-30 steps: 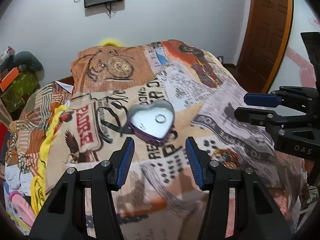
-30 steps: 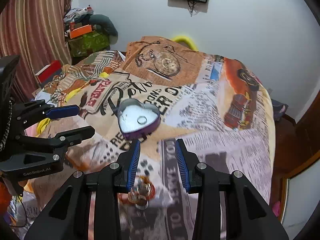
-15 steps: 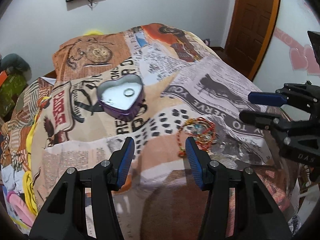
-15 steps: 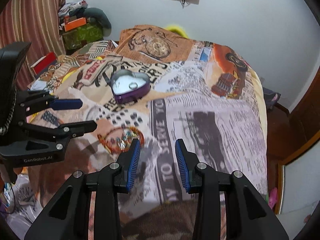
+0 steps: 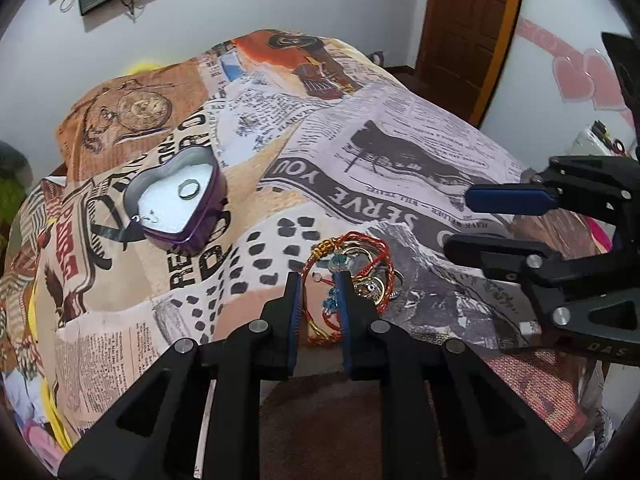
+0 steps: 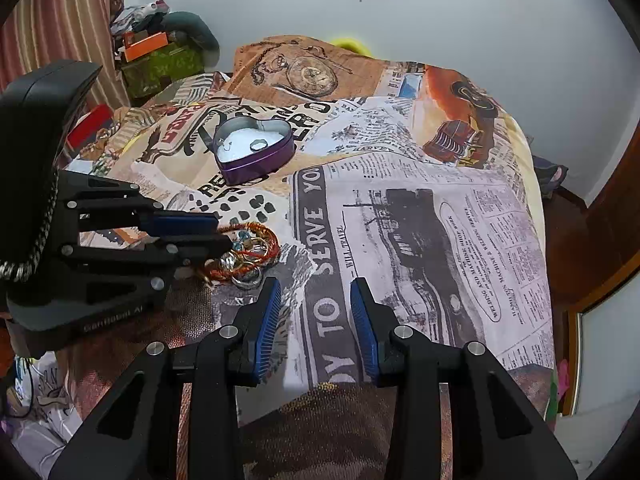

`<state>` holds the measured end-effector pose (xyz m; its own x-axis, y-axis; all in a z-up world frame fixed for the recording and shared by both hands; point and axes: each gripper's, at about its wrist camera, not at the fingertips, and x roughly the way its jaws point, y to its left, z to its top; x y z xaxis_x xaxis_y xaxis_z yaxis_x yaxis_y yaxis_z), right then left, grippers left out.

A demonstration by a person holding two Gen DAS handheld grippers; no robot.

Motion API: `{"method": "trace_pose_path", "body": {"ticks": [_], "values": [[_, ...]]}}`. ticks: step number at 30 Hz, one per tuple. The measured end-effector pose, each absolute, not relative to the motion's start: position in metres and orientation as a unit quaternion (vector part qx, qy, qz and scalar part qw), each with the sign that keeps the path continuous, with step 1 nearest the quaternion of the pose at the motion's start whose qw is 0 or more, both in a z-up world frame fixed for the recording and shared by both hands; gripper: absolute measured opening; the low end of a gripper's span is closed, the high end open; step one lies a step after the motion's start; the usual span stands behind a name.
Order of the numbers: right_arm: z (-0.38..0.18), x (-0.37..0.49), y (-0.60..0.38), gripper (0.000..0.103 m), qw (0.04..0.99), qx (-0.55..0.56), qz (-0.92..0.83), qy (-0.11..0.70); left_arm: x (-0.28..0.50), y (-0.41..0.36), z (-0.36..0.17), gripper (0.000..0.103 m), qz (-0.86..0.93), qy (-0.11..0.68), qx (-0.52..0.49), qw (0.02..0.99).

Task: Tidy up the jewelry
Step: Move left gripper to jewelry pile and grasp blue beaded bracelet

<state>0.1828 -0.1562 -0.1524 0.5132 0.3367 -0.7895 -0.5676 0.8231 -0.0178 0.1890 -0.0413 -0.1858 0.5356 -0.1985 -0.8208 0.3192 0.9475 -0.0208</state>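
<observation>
A purple heart-shaped tin lies open on the bed with a ring inside; it also shows in the right wrist view. A pile of jewelry with red and orange cords, rings and blue beads lies on the printed blanket, also seen in the right wrist view. My left gripper is at the pile, its jaws narrowed around the cords with a gap still showing. My right gripper is open and empty, right of the pile, above the blanket.
The bed is covered by a newspaper-print blanket. A brown cloth lies at the near edge. Clutter and a green box sit at the far left by a curtain. A wooden door stands right.
Both grippers pulled back from the tin toward the near edge. The left gripper came down onto the jewelry pile and narrowed its jaws. The right gripper stayed open.
</observation>
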Motion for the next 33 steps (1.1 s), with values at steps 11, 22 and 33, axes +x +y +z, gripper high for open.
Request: {"method": "trace_pose_path", "body": {"ticks": [11, 22, 33], "values": [[-0.160, 0.188, -0.154, 0.033, 0.853, -0.125, 0.274, 0.425, 0.190, -0.041, -0.192, 0.006, -0.158, 0.458, 0.061, 0.872], [-0.157, 0.188, -0.158, 0.033, 0.856, -0.123, 0.269, 0.425, 0.186, -0.025, -0.171, 0.006, -0.156, 0.435, 0.013, 0.887], [-0.151, 0.185, -0.150, 0.033, 0.856, -0.121, 0.277, 0.420, 0.166, 0.009, -0.141, 0.006, -0.138, 0.403, -0.017, 0.904]]}}
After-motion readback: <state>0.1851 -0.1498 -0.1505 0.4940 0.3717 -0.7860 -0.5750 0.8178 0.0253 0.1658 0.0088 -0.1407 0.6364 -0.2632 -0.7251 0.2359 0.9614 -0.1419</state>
